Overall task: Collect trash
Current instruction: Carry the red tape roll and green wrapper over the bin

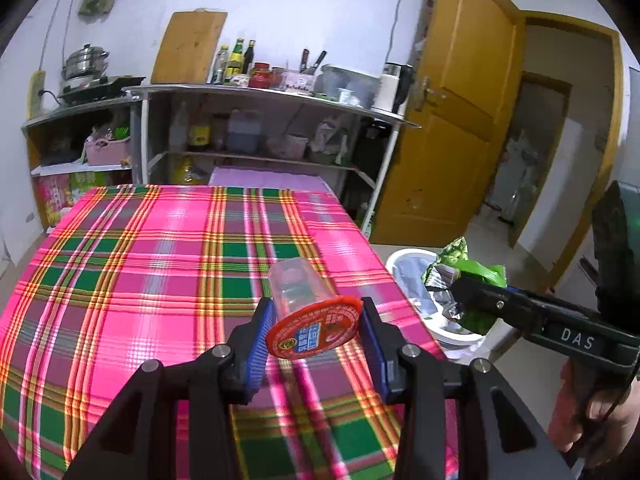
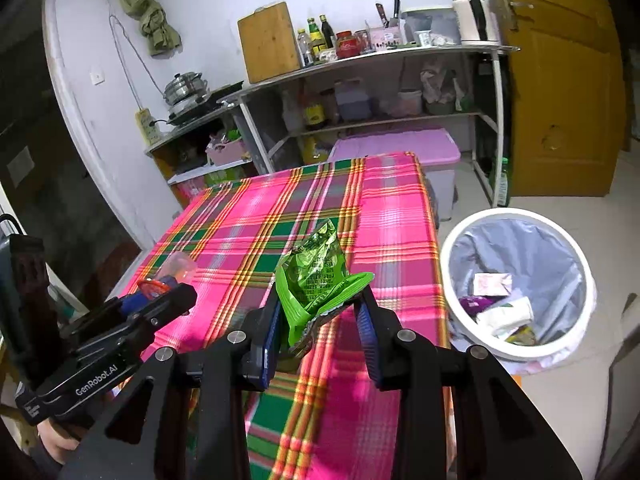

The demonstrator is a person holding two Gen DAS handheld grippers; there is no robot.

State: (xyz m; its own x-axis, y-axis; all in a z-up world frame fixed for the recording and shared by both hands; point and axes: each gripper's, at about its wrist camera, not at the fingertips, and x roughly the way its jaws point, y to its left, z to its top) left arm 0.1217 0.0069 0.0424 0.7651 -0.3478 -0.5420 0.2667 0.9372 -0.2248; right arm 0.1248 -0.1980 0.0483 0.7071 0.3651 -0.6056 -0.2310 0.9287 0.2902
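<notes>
My left gripper (image 1: 316,336) is shut on a clear plastic cup with a red foil lid (image 1: 310,320), held on its side above the plaid table (image 1: 140,260). My right gripper (image 2: 320,320) is shut on a crumpled green snack wrapper (image 2: 320,280), held above the table's right part. In the left wrist view the right gripper (image 1: 460,292) with the wrapper (image 1: 468,272) is over the white trash bin (image 1: 404,260). In the right wrist view the left gripper (image 2: 168,296) with the cup (image 2: 176,270) is at the left. The bin (image 2: 516,284) stands on the floor right of the table and holds several scraps.
A metal shelf (image 1: 260,96) with bottles, jars and a cutting board stands behind the table. A pink-lidded storage box (image 2: 400,148) sits at the table's far end. A yellow door (image 1: 452,120) stands open at the right. A pot on a stove (image 1: 84,64) is at far left.
</notes>
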